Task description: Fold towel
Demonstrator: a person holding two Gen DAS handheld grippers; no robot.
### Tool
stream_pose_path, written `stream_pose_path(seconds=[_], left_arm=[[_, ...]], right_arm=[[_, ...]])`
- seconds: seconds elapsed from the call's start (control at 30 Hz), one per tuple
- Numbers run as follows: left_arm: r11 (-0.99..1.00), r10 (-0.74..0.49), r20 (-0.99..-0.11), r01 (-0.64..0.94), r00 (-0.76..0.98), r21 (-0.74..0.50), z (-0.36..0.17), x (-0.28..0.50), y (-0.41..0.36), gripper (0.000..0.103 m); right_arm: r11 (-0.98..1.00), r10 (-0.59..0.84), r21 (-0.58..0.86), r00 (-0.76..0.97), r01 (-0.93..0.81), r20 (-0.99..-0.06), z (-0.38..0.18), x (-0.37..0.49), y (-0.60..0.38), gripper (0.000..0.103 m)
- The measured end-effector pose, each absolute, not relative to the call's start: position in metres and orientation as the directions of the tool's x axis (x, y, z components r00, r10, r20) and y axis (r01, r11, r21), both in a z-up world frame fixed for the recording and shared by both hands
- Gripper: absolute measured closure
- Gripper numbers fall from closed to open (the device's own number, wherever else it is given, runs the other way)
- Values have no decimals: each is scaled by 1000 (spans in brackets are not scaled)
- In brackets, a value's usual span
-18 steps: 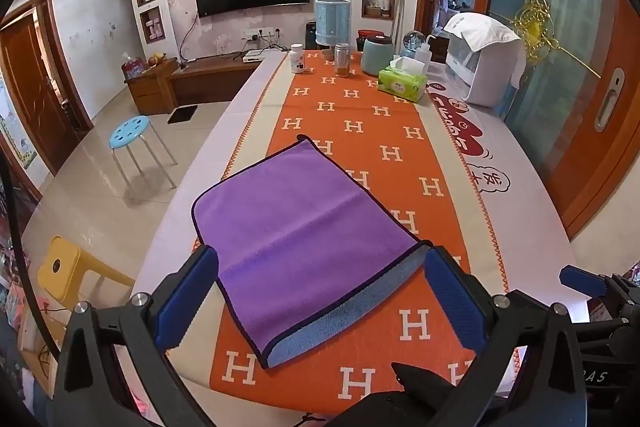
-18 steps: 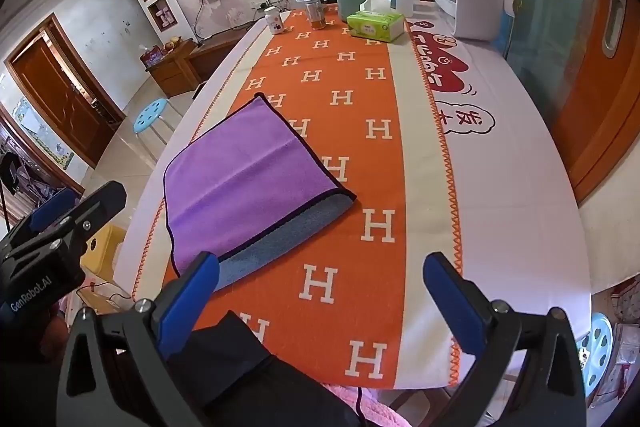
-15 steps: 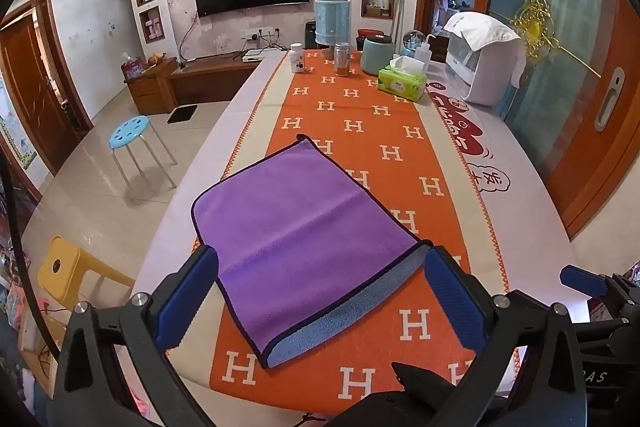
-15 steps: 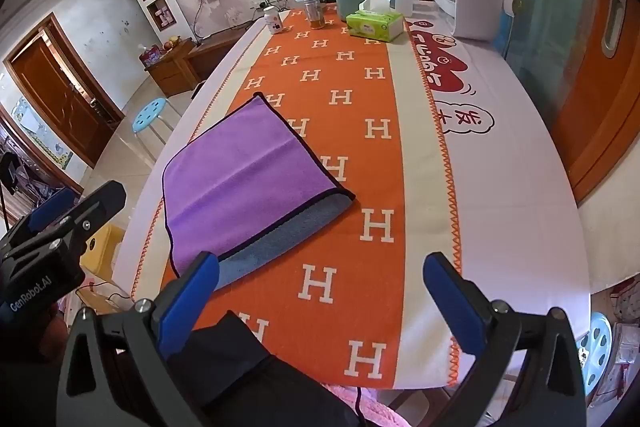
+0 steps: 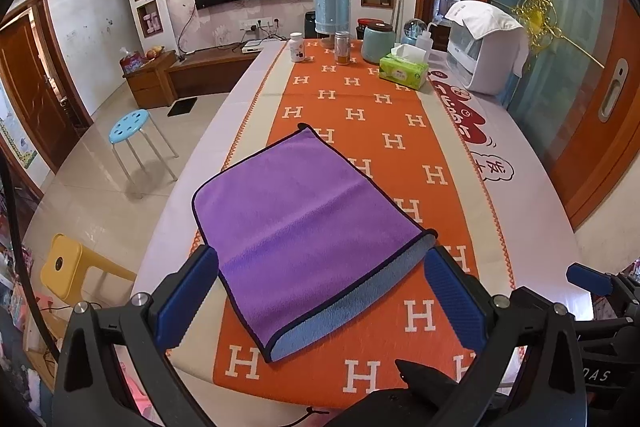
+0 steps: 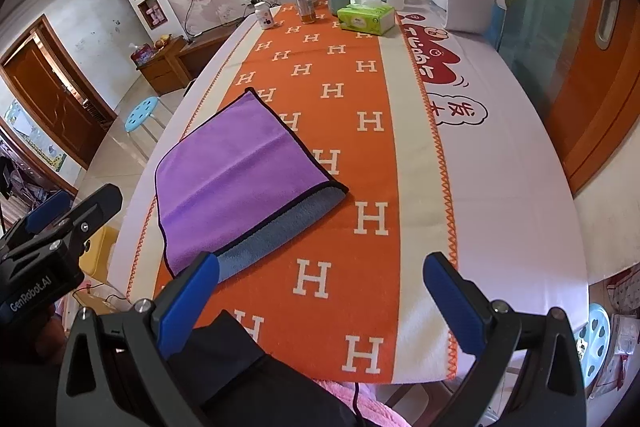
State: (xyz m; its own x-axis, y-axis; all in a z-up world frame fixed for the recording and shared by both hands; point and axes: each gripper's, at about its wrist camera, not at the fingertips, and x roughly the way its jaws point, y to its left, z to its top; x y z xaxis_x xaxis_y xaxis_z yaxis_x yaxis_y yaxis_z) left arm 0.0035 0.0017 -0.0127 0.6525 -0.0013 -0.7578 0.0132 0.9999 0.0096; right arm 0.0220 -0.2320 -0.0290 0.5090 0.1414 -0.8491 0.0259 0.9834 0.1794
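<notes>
A purple towel (image 5: 304, 223) lies flat on the orange H-patterned table runner (image 5: 360, 107), folded over once, with its grey-blue underside showing as a strip along the near edge. It also shows in the right wrist view (image 6: 236, 179), left of centre. My left gripper (image 5: 320, 291) is open and empty, held above the towel's near edge. My right gripper (image 6: 320, 295) is open and empty, above the runner to the right of the towel's near corner. The left gripper also shows in the right wrist view (image 6: 52, 227), at the left edge.
At the table's far end stand a green tissue box (image 5: 403, 71), a teal jar (image 5: 376, 43), a glass jar (image 5: 342, 47), a white pill bottle (image 5: 297, 47) and a white appliance (image 5: 484, 59). A blue stool (image 5: 134, 123) and a yellow stool (image 5: 64, 267) stand on the floor at left.
</notes>
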Motion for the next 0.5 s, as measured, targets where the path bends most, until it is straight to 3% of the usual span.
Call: stream_pose_path(seconds=[0.5], left_arm=[[998, -29, -781, 57, 624, 8, -14, -4, 9, 1]], right_arm=[[985, 114, 162, 488, 56, -865, -31, 9, -222, 1]])
